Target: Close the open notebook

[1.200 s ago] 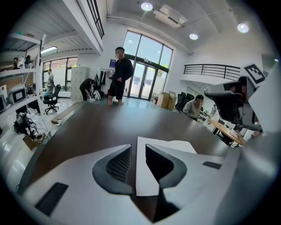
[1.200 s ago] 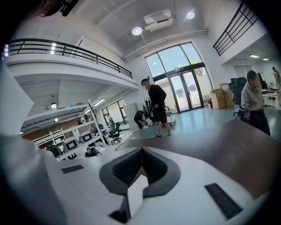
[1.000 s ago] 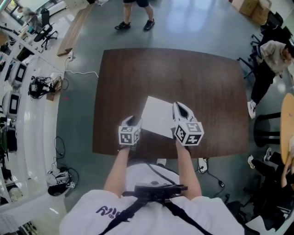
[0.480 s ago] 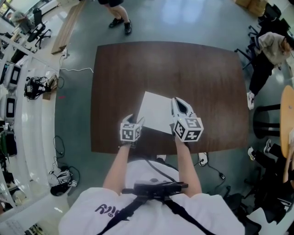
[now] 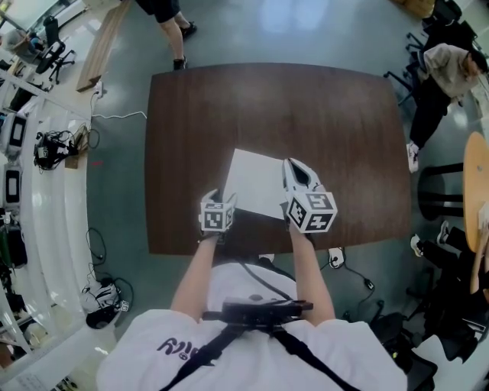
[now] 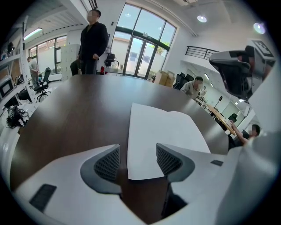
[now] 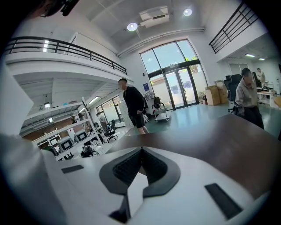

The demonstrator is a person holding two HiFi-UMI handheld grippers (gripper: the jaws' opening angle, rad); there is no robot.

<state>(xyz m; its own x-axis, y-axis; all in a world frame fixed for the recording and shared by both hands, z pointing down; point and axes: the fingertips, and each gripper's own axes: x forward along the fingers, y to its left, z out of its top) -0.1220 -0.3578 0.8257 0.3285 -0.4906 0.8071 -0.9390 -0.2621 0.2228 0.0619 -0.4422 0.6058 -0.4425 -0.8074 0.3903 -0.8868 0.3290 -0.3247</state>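
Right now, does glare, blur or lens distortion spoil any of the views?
Head view: evenly lit, fisheye bows the table edges, pale glare on the floor beyond. Left gripper view: dark round vignette, notebook crisp. Right gripper view: bright windows and ceiling lamps, same dark vignette.

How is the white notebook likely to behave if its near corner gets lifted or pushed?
The notebook looks thin and lies flat on the table, so it is probably light and floppy, bending at a lifted corner. On that smooth table it may slide rather than lift if pushed.
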